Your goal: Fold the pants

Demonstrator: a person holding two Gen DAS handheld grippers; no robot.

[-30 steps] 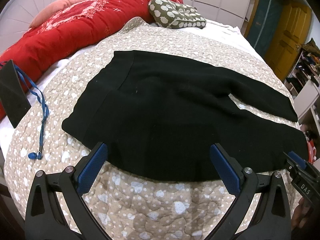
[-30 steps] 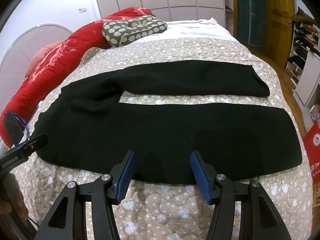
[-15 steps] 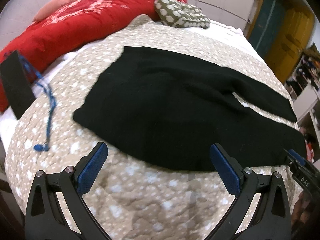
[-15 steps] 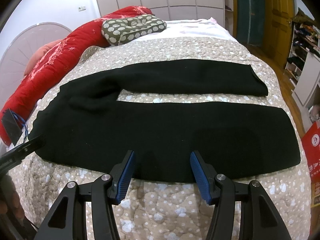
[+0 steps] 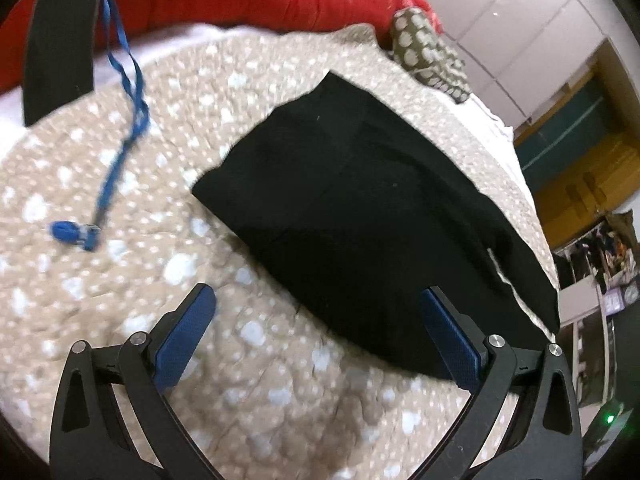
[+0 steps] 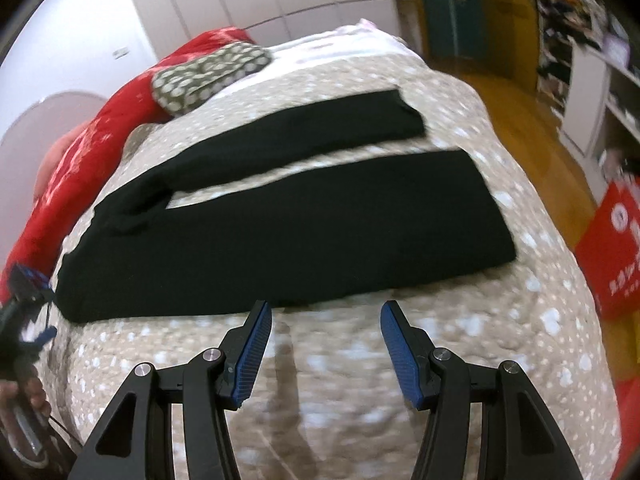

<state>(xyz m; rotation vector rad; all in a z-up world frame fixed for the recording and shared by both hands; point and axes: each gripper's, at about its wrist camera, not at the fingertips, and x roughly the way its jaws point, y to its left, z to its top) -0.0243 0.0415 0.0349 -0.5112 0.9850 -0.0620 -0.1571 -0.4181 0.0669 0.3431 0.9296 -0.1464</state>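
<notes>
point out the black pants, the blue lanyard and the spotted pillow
black fabric pants (image 6: 288, 236), right wrist view, middle of the near leg
blue ribbon lanyard (image 5: 120, 152), left wrist view, mid-strap
green white-spotted pillow (image 6: 208, 74), right wrist view, its centre

Soft indoor light, both views smeared with motion blur. Glare spots on the glossy wardrobe doors (image 5: 532, 20); fisheye bends every edge dark.

Black pants (image 6: 288, 236), white-spotted beige quilt (image 6: 400, 420)
</notes>
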